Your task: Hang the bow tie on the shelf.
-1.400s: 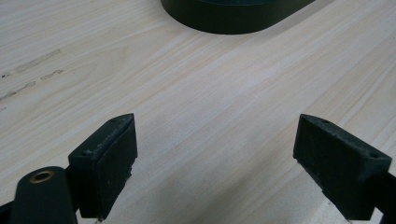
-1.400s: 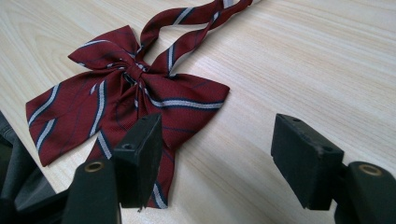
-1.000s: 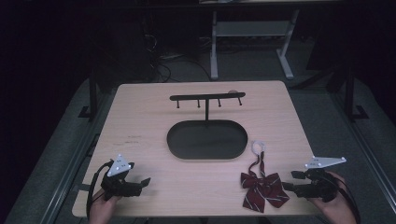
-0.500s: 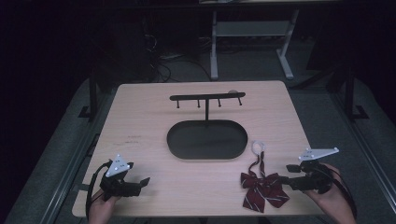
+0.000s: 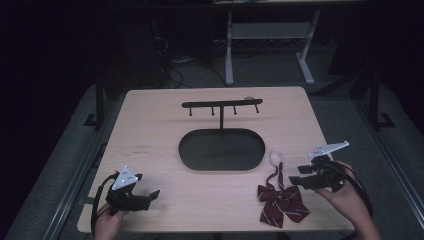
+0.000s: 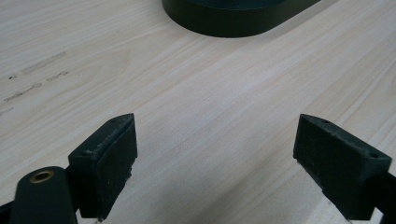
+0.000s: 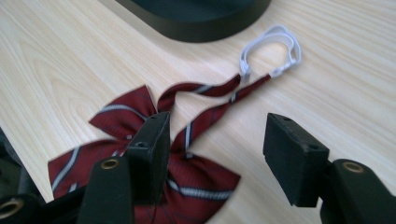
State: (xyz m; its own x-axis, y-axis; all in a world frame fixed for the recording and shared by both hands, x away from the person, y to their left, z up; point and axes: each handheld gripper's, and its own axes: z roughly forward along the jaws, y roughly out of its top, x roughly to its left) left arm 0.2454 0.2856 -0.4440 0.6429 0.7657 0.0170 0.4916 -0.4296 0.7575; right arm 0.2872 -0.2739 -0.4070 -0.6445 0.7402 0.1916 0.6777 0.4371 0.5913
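**Two open grippers low over a wooden table, a bow tie beside the right one**

A pale wooden table (image 5: 150, 130) carries a black metal stand (image 5: 221, 127) at its middle: an oval black tray base (image 5: 221, 150) with an upright post and a crossbar with small hooks. Near the front right edge lies a dark red bow tie with thin white stripes (image 5: 281, 199). Its two narrow straps run toward the tray and end in a white elastic loop (image 5: 276, 158) lying just beside the tray's right end.

The right gripper (image 5: 299, 176), held in the person's right hand (image 5: 345, 197), sits just right of the bow tie. In the right gripper view its jaws stand apart, with the bow tie (image 7: 154, 154) partly behind the left jaw and the straps passing between them; whether they touch the cloth cannot be told.

The left gripper (image 5: 150, 196), in the left hand (image 5: 107, 222), rests near the front left corner, well apart from the tie. Its jaws are spread wide over bare wood, with the tray edge (image 6: 233, 21) ahead.
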